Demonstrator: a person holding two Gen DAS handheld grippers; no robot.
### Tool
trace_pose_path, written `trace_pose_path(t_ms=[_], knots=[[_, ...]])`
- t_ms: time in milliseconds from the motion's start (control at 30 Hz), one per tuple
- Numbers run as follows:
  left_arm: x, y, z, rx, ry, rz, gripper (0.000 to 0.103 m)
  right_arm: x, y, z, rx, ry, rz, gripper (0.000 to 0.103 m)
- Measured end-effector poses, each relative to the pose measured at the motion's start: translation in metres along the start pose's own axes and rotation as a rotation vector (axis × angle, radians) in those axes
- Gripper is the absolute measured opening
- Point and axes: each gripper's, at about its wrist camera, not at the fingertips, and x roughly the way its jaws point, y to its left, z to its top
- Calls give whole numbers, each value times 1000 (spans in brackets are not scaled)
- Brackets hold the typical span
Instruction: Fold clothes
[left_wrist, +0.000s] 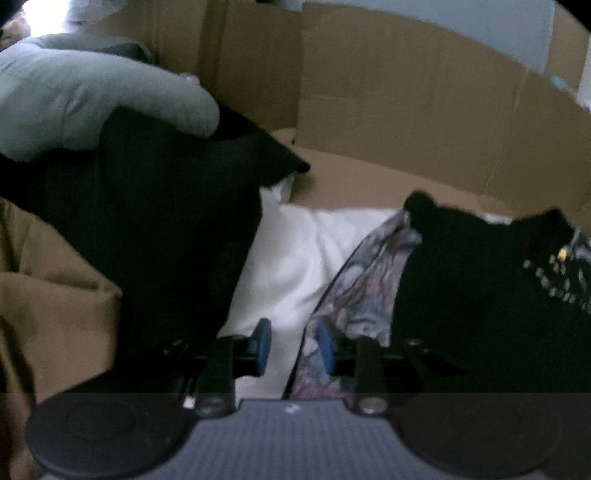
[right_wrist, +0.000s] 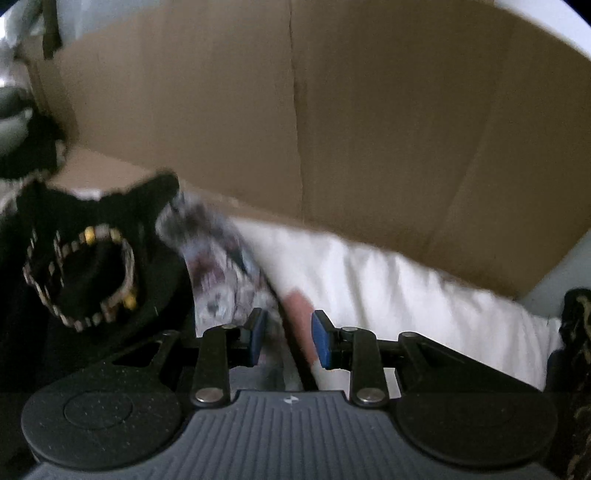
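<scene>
Left gripper (left_wrist: 294, 347): my fingers stand apart with a gap between the blue pads (left_wrist: 263, 345). Nothing is pinched. The edge of the patterned cloth (left_wrist: 364, 284) passes just in front of the right pad, so I judge I am lined up to take this edge.

Right gripper (right_wrist: 287, 338): also released, pads apart. Between them I see patterned cloth and a pink patch (right_wrist: 301, 314) on the white fabric (right_wrist: 399, 291). I cannot tell what the pink patch is; the picture is blurred.

Black shirt (left_wrist: 480, 273): it lies beside the patterned cloth and partly over it, with a ring-like print (right_wrist: 88, 273) facing up. It is crumpled, not in a flat folded shape.

Box (right_wrist: 332, 129): cardboard walls rise behind the clothes. The white fabric, the patterned cloth and the black shirt seem to lie inside it, near the back wall, but I cannot see the floor of the box clearly.

Pile at left: a dark garment (left_wrist: 166, 229) hangs or leans there, a grey one (left_wrist: 92, 99) rests on top, and a tan cloth (left_wrist: 48, 302) is below it. Whether these are sorted or waiting, I cannot say.

Stage: both grippers are empty and close to the patterned cloth. This fits reaching for a piece to fold, and also letting go after putting one down.
</scene>
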Motion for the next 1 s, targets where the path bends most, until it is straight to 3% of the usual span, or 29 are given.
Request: trace_pose_path(t_ms=[267, 467, 800, 833, 933, 1000], knots=[[-8, 3, -11, 54, -14, 24, 30, -13, -3, -8, -46, -22, -57, 35], [-26, 11, -17, 24, -23, -5, 27, -47, -14, -18, -15, -43, -21, 33], [-25, 15, -40, 32, 18, -37, 29, -36, -20, -48, -98, 68, -11, 32], [-25, 14, -41, 46, 18, -32, 29, -36, -21, -48, -102, 73, -11, 28], [-24, 13, -42, 69, 17, -24, 23, -37, -25, -46, -114, 90, -13, 0], [-24, 11, -42, 85, 15, -13, 17, -37, -25, -45, -127, 102, -49, 0]])
